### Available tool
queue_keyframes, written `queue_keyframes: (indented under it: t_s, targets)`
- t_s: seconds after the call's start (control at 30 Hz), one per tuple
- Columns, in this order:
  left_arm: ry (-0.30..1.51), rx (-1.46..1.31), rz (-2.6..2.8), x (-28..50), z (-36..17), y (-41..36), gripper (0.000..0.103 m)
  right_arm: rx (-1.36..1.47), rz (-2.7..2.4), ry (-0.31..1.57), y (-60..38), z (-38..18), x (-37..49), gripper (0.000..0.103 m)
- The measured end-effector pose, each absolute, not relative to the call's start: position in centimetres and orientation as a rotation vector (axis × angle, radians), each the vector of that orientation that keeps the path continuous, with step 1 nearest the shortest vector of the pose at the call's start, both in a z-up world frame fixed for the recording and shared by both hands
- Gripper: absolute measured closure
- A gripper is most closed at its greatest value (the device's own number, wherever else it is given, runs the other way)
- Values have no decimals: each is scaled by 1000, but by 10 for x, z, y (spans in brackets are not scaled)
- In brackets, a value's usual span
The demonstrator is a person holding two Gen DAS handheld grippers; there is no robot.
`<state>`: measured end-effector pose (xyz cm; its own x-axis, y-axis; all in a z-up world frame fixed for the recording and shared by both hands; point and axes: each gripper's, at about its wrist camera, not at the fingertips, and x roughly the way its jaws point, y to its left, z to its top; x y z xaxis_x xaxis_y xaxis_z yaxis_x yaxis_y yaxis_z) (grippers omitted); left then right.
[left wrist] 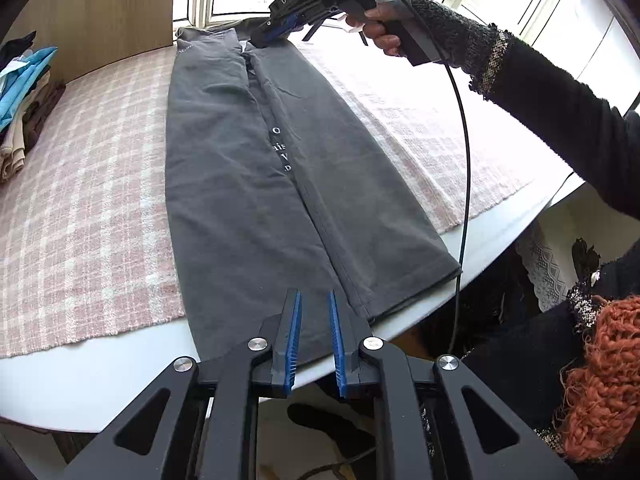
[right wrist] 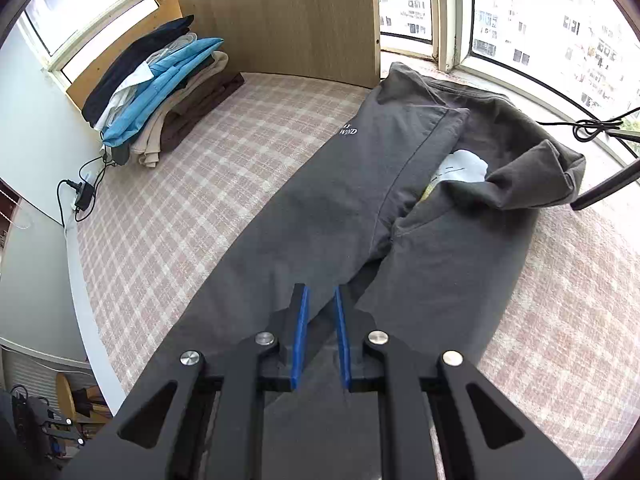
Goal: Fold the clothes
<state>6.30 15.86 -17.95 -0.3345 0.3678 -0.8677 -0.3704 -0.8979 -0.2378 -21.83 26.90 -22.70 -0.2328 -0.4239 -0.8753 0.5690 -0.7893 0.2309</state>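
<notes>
The soft, limp grey shirt [left wrist: 248, 184], sides folded in, suits edge grips: left tool [left wrist: 314, 340] released at its near hem, right tool [right wrist: 322, 336] released over its far collar end.

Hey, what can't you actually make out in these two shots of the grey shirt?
- Shirt print: left view, the folded flaps cover most letters.
- Collar label: right view, too small, half under a sleeve.
- Right gripper fingertips: left view, its own body hides them.
- Pile: both views, stacked, only edges show.
</notes>
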Motion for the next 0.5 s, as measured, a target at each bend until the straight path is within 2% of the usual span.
queue_keyframes:
  t_s: [0.1, 0.2, 0.27, 0.33, 0.5]
  targets:
    - [-8, -1478, 2257, 40, -186, 157, 90, 1473, -2076, 243, 254, -249, -248, 89]
    - [22, -1528, 2220, 29, -204, 165, 90, 1536, -2099, 155, 260, -260, -282, 89]
    - [24, -1551, 2195, 26, -212, 169, 90, 1545, -2100, 123, 262, -261, -301, 84]
    - [29, -1573, 2179, 24, -218, 172, 90, 1587, -2081, 123, 262, -267, -320, 72]
    - [-17, -1588, 2170, 22, -221, 171, 88, 1650, -1984, 49, 261, -283, -343, 72]
